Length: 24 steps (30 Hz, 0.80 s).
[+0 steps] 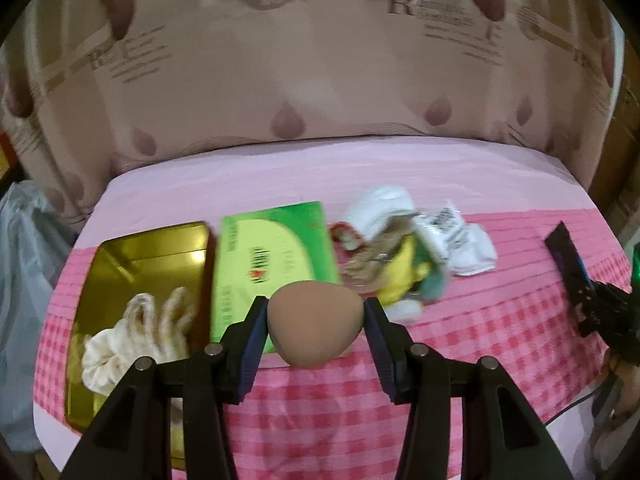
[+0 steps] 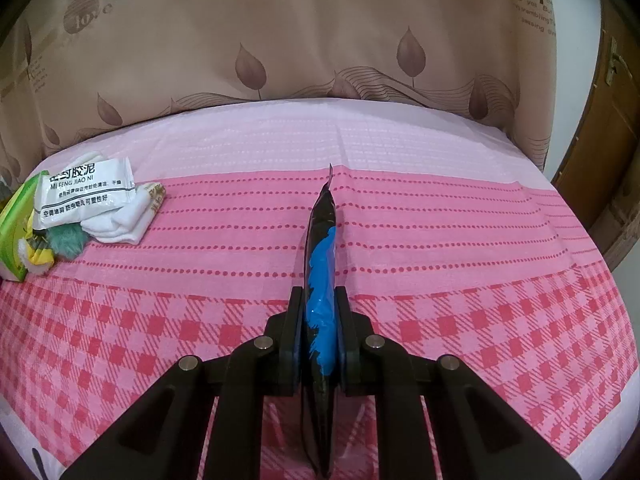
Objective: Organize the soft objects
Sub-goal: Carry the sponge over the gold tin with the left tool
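My left gripper (image 1: 316,312) is shut on a brown egg-shaped sponge (image 1: 316,328), its pads pressing both sides, above the checked pink cloth. Just left of it lies a gold tin (image 1: 152,256) with a cream knitted glove (image 1: 140,332) inside. A green box lid (image 1: 276,248) sits between the tin and a pile of soft things: a white sock (image 1: 384,204), a white printed packet (image 1: 452,236) and a yellow piece (image 1: 400,276). My right gripper (image 2: 320,300) is shut on a flat black-and-blue packet (image 2: 320,248) held edge-on over the cloth.
The pink cloth (image 2: 440,240) covers the table up to a brown leaf-print curtain (image 2: 320,60) at the back. In the right wrist view the pile lies far left: white packet (image 2: 86,190), sock (image 2: 120,228), green fluffy thing (image 2: 68,244). A wooden door (image 2: 608,120) stands at right.
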Each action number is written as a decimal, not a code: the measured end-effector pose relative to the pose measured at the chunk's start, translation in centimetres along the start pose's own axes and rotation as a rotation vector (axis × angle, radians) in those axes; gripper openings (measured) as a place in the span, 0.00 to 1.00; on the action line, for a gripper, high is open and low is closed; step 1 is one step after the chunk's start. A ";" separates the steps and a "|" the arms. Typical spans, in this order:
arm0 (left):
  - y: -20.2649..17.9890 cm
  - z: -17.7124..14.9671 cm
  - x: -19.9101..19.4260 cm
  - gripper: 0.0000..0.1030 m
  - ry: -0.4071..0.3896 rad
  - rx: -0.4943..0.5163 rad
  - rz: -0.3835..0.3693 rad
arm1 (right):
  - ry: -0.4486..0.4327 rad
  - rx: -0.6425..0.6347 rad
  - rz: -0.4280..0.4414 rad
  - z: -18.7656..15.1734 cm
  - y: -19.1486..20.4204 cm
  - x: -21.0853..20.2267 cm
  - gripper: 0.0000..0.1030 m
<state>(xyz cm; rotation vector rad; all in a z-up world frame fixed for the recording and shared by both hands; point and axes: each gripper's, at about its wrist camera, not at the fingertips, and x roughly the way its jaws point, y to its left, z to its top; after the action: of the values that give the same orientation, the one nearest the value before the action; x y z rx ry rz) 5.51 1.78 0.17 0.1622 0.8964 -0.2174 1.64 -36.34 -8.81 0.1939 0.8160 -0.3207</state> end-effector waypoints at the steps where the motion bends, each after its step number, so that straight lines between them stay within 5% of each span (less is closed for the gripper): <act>1: 0.5 -0.1 0.0 0.47 -0.001 -0.004 0.007 | -0.001 0.002 0.001 0.0 0.0 0.0 0.11; 24: 15.6 0.1 1.7 0.47 0.045 -0.224 0.222 | 0.000 -0.014 -0.009 0.0 0.2 0.2 0.12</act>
<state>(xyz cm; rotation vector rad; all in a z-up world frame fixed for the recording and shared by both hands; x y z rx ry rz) 10.60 16.60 -0.37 0.0576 0.9329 0.0932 1.85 -36.17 -8.90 0.1771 0.8191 -0.3230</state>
